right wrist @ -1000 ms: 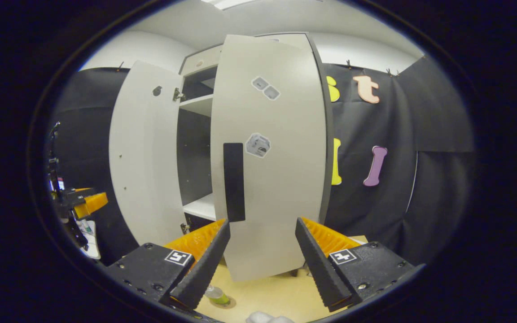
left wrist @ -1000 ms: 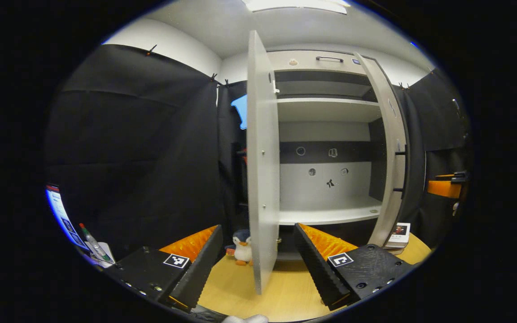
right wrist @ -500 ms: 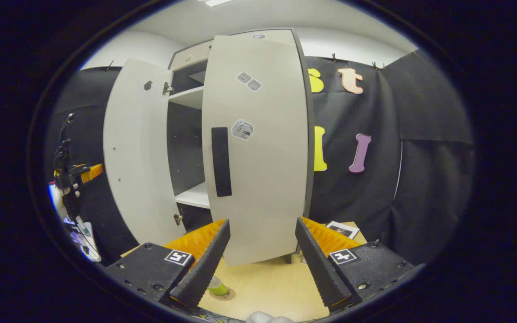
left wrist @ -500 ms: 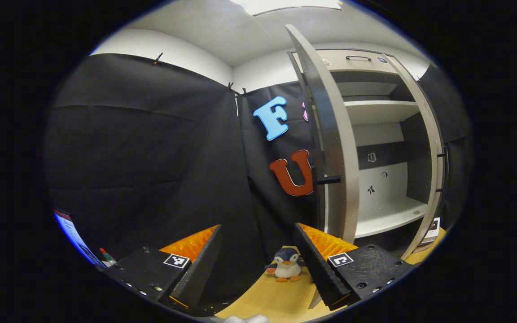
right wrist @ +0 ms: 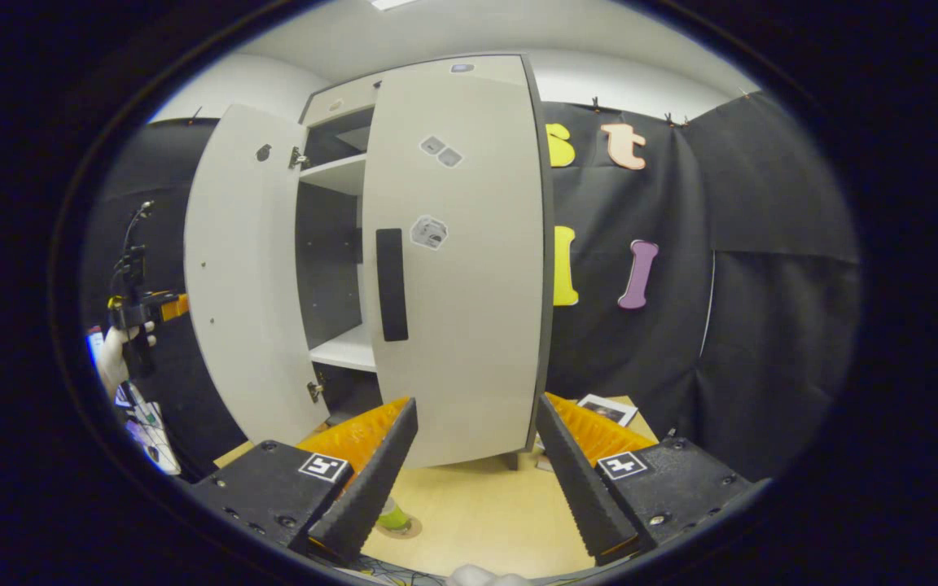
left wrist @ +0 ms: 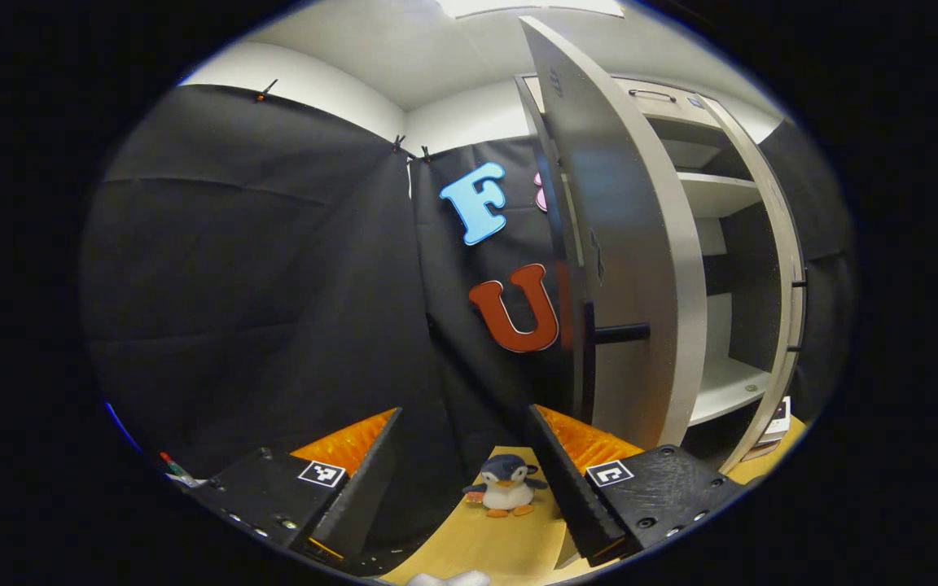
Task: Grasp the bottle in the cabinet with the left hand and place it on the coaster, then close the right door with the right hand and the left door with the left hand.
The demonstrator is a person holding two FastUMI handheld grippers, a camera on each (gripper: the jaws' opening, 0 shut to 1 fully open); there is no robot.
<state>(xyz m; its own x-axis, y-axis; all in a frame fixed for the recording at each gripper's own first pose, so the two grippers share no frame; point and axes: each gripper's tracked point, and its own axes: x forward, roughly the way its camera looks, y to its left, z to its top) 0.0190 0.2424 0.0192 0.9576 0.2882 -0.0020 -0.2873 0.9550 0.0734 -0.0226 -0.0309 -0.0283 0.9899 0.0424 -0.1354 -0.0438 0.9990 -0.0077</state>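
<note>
The grey cabinet's right door (right wrist: 457, 260) with its black handle (right wrist: 391, 283) stands nearly closed in the right gripper view. The left door (right wrist: 233, 277) still swings wide. My right gripper (right wrist: 469, 464) is open, a little in front of the right door and apart from it. A green bottle (right wrist: 392, 516) stands on a round coaster (right wrist: 401, 529) on the wooden table, just behind my right gripper's left finger. In the left gripper view my left gripper (left wrist: 465, 468) is open beside the outer face of the left door (left wrist: 624, 244), near its black handle (left wrist: 620, 333). The other gripper (right wrist: 147, 308) shows far left in a hand.
A penguin toy (left wrist: 506, 487) sits on the wooden table (left wrist: 501, 541) between my left gripper's fingers, farther off. A booklet (right wrist: 607, 410) lies on the table right of the cabinet; another (left wrist: 774, 423) lies by the right door's foot. Black cloth walls surround the cabinet.
The right door has swung further toward closed and my right gripper has drawn back. My left gripper has moved round to the outside of the left door.
</note>
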